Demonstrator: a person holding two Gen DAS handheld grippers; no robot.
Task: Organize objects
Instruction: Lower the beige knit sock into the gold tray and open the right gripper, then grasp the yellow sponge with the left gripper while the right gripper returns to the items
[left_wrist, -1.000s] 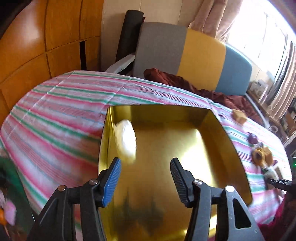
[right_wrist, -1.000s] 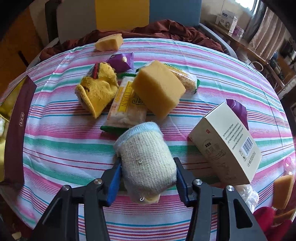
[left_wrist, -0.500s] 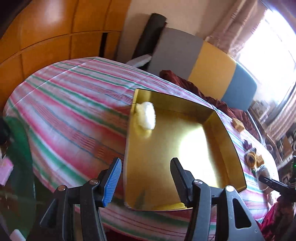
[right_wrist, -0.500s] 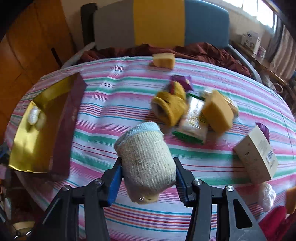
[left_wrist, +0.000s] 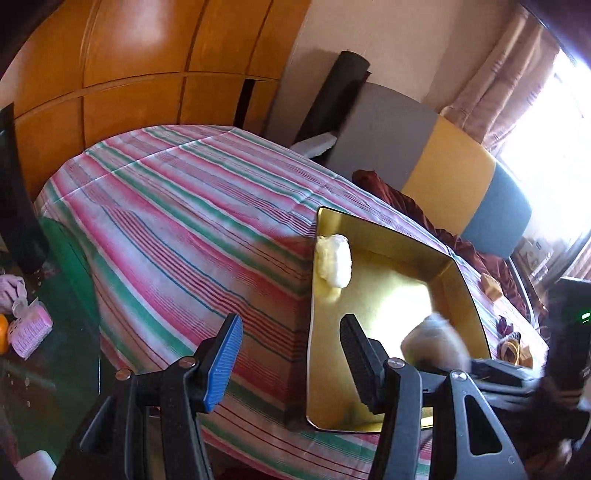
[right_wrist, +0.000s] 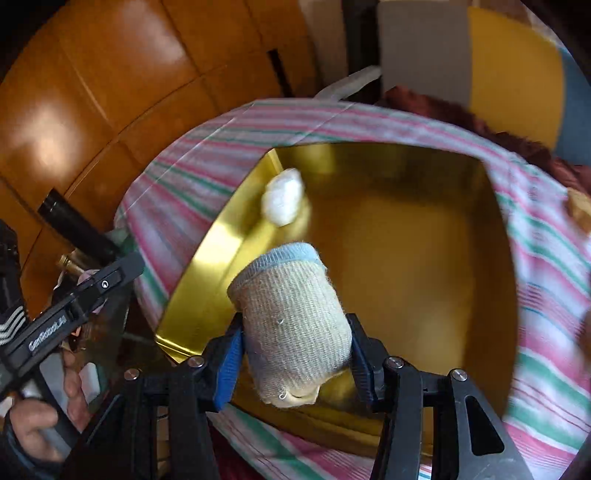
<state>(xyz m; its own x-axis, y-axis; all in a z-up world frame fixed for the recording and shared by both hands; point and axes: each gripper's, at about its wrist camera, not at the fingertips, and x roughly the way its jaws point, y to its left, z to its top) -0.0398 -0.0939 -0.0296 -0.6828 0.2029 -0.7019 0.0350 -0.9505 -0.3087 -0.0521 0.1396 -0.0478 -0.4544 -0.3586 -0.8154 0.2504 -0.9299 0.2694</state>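
Observation:
My right gripper (right_wrist: 295, 350) is shut on a rolled beige sock with a blue cuff (right_wrist: 291, 321) and holds it above the near part of the gold tray (right_wrist: 424, 266). The sock shows blurred in the left wrist view (left_wrist: 432, 339), over the tray (left_wrist: 391, 295). A white fluffy ball (right_wrist: 282, 197) lies in the tray's far left corner, also in the left wrist view (left_wrist: 332, 264). My left gripper (left_wrist: 291, 354) is open and empty, drawn back over the table's near edge, left of the tray.
The striped tablecloth (left_wrist: 192, 229) covers the round table. A yellow sock (left_wrist: 511, 349) and a sponge (left_wrist: 491, 288) lie beyond the tray. A glass side table with pink items (left_wrist: 29, 328) stands at the left. A colour-block chair (left_wrist: 443, 173) stands behind.
My right gripper has carried the sock left, from over the table's middle to above the gold tray. My left gripper has pulled back and left, away from the tray.

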